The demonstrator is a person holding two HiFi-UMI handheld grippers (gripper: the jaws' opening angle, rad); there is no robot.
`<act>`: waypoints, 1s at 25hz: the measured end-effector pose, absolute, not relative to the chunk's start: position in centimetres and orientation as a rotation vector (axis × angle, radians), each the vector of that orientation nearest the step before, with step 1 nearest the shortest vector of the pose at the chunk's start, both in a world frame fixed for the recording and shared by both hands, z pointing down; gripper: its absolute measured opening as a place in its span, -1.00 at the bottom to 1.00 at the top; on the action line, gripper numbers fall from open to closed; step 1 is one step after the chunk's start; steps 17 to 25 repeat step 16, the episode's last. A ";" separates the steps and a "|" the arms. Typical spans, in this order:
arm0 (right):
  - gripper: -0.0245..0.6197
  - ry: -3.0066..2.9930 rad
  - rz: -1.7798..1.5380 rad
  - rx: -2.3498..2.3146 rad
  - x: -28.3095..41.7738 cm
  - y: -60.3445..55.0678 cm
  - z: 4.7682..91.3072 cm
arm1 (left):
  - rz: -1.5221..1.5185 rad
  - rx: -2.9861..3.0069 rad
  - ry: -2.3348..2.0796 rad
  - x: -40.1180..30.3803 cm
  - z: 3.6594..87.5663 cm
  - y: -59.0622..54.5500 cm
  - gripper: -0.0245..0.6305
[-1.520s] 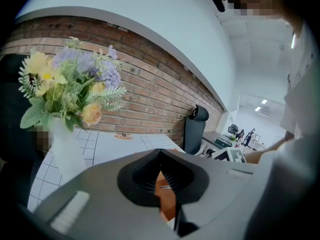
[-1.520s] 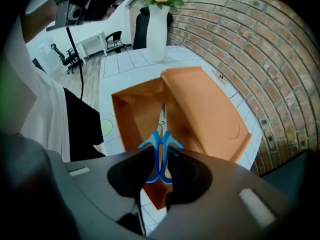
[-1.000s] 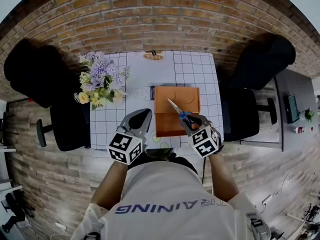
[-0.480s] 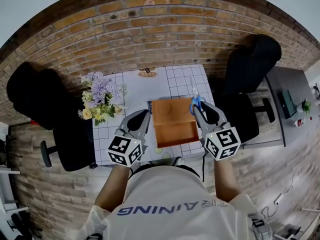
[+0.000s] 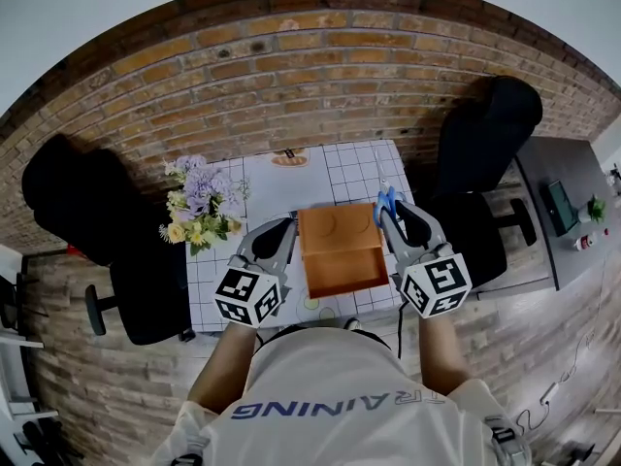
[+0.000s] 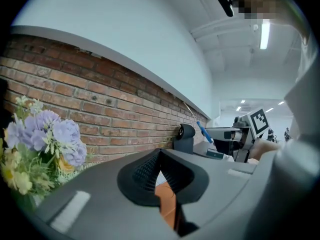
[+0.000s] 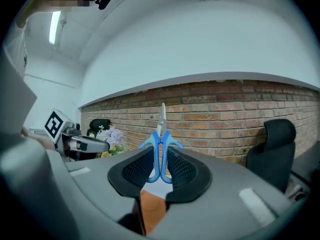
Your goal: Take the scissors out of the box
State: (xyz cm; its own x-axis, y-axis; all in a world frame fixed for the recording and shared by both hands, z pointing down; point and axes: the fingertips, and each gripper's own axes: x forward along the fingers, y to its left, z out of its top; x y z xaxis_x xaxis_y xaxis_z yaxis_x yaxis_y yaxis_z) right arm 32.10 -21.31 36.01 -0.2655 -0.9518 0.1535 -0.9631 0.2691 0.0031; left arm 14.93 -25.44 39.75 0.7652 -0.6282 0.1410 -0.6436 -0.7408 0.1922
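Over the right edge of the table [image 5: 361,168], just beside the orange box [image 5: 340,252], grips blue scissors [image 7: 161,129] by the handles in the right gripper [image 7: 160,160], blades sticking out past the tips. Holds the left gripper [image 6: 159,158] pinched closed, empty, left of the box.

Dark letters on the person's white shirt [image 5: 335,408], at 6 o'clock in the head view, read "TR AINING" upside down.

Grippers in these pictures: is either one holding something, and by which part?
The right gripper holds the blue-handled scissors by their handle loops, with the blades sticking out ahead. The left gripper holds nothing.
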 end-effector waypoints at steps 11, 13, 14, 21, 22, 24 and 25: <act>-0.60 -2.416 0.187 1.799 32.4 -21.3 37.0 | 0.115 2.721 -1.014 15.4 40.2 -25.2 -0.93; -0.60 -2.416 0.197 1.799 32.5 -21.4 37.2 | 0.105 2.717 -1.011 15.6 40.1 -25.1 -0.93; -0.60 -2.416 0.201 1.800 32.5 -21.4 37.3 | 0.101 2.716 -1.010 15.6 40.0 -25.1 -0.93; -0.60 -2.416 0.209 1.800 32.6 -21.4 37.5 | 0.094 2.716 -1.009 15.8 39.9 -24.9 -0.93; -0.60 -2.416 0.209 1.800 32.6 -21.4 37.5 | 0.094 2.716 -1.009 15.8 39.9 -24.9 -0.93; -0.60 -2.416 0.209 1.800 32.6 -21.4 37.5 | 0.094 2.716 -1.009 15.8 39.9 -24.9 -0.93; -0.60 -2.416 0.209 1.800 32.6 -21.4 37.5 | 0.094 2.716 -1.009 15.8 39.9 -24.9 -0.93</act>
